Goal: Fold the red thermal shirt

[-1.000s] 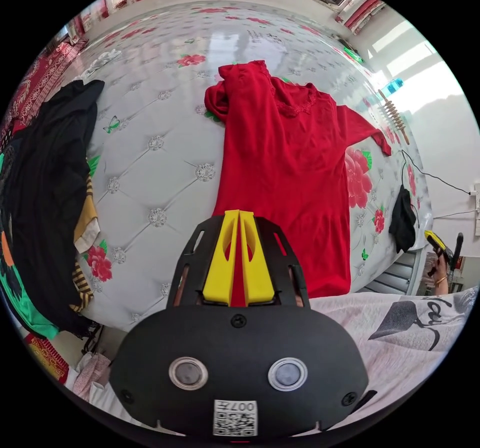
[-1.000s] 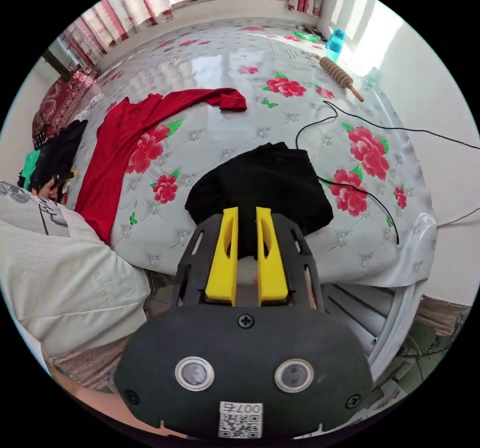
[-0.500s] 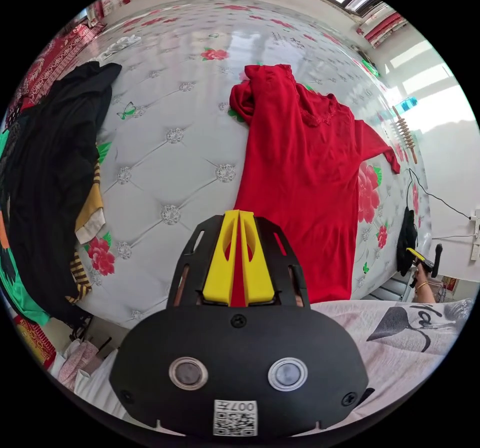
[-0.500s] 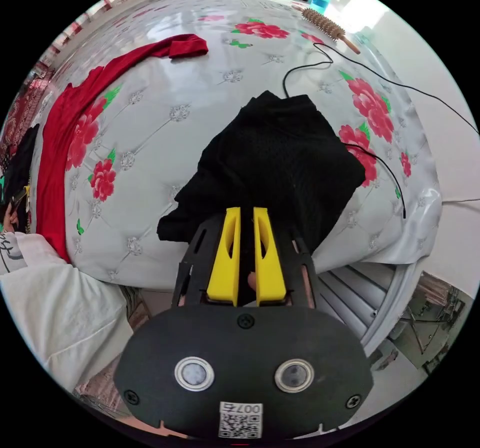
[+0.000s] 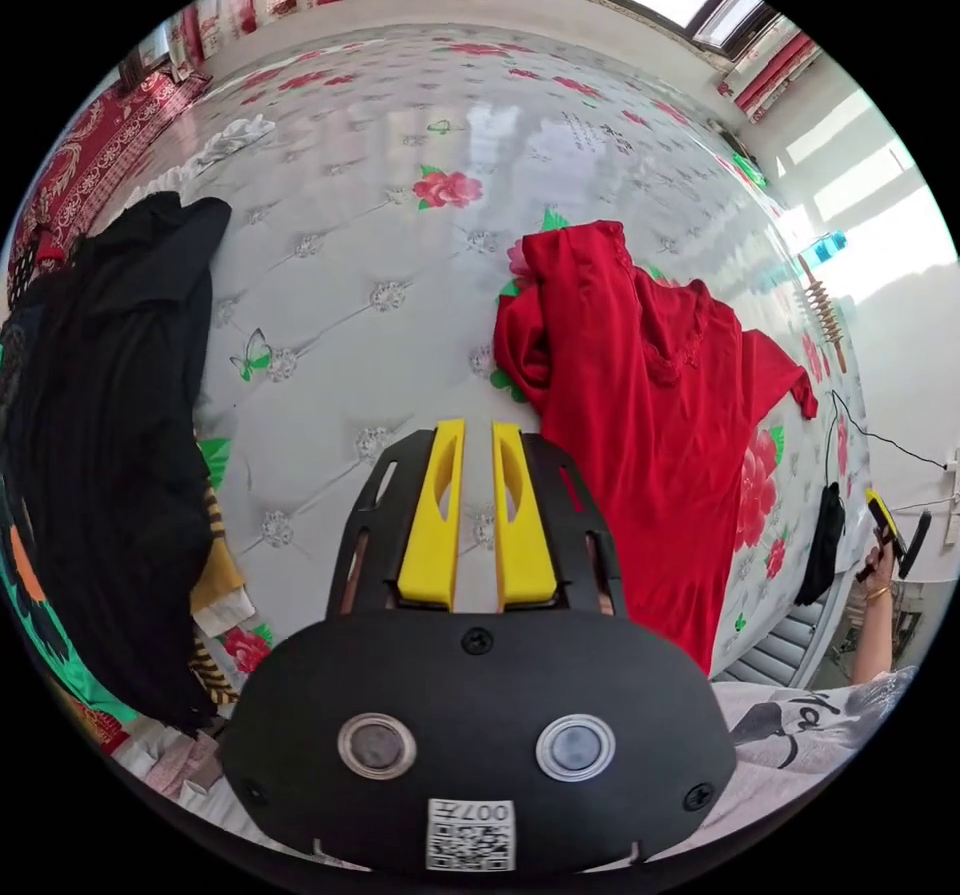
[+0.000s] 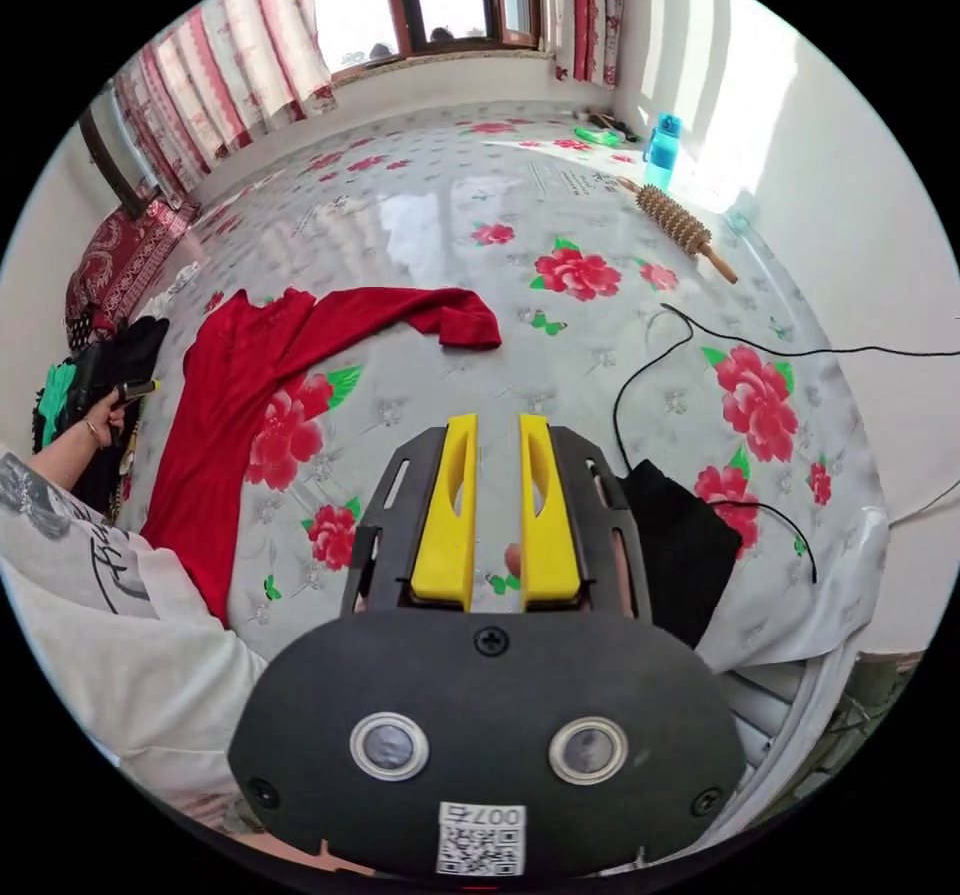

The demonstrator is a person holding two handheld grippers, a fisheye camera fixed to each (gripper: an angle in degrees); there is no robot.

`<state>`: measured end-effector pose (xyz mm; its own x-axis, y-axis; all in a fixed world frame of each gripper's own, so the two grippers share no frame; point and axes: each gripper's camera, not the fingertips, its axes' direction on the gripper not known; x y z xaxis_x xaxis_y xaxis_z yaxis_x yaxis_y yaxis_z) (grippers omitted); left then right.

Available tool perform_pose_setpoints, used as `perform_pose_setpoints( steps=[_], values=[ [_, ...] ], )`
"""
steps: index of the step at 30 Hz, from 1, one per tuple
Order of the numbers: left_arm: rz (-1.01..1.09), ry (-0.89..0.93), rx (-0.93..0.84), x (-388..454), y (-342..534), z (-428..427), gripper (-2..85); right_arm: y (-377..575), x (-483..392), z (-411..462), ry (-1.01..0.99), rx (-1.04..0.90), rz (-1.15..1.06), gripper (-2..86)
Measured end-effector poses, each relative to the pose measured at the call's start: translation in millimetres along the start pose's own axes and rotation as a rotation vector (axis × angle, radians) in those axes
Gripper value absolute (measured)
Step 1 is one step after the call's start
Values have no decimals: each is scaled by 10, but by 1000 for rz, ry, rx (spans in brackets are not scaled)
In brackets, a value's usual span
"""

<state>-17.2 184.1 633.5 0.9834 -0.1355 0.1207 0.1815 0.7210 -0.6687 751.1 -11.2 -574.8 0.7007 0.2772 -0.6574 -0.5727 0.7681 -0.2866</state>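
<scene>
Left gripper view is showing the left gripper [image 5: 476, 430] with its two yellow jaws standing a narrow gap apart, holding nothing, hanging over bare quilted bedspread [image 5: 330, 265]. Just to the right of the jaws, one red thermal shirt [image 5: 655, 405] is lying spread on the bed, one sleeve bunched at its upper left, the other reaching towards the right edge. One heap of dark clothes [image 5: 110, 405] is lying along the left side of the bed, with striped and green pieces showing under it. The other gripper [image 5: 890, 530] is showing far right, held in a hand.

In the right gripper view, the right gripper [image 6: 497, 430] is also hanging with its two yellow jaws slightly parted and empty above the flowered bedspread [image 6: 600, 355]. One folded black garment [image 6: 680, 545] is lying just right of the jaws at the bed's edge. One black cable [image 6: 660, 345] is trailing across the spread. Further off, one wooden roller [image 6: 685, 227] and one blue bottle [image 6: 661, 150] are lying near the wall. The red thermal shirt [image 6: 250, 405] is stretching away to the left, well apart from the jaws.

Each gripper body is carrying a square code label; its small print cannot be read reliably.
</scene>
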Motion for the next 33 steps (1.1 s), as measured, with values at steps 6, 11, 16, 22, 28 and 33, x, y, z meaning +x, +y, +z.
perform_pose_setpoints(
  steps=[6, 11, 16, 22, 28, 33],
  values=[
    [-8, -33, -48, 17, -555, 259, 71, -1215, -377, 1354, 7, -155, -45, 68],
    [-11, -41, -65, 7, -695, 381, 75, -1489, -480, 2038, 76, -243, -31, 57],
    [-29, 54, -14, -115, -690, 181, -1, -1581, -410, 1873, 302, -292, -137, 22],
    [-16, 111, 281, -416, -699, -960, -9, -1627, 611, 899, 414, -136, 184, 12],
    [53, -2, 357, -299, -584, -1397, -10, -1055, 591, 1034, 343, -191, 302, 17],
    [-106, -116, 385, -824, -543, -1664, -9, -487, 148, 1040, 316, -136, 287, 7]
  ],
)
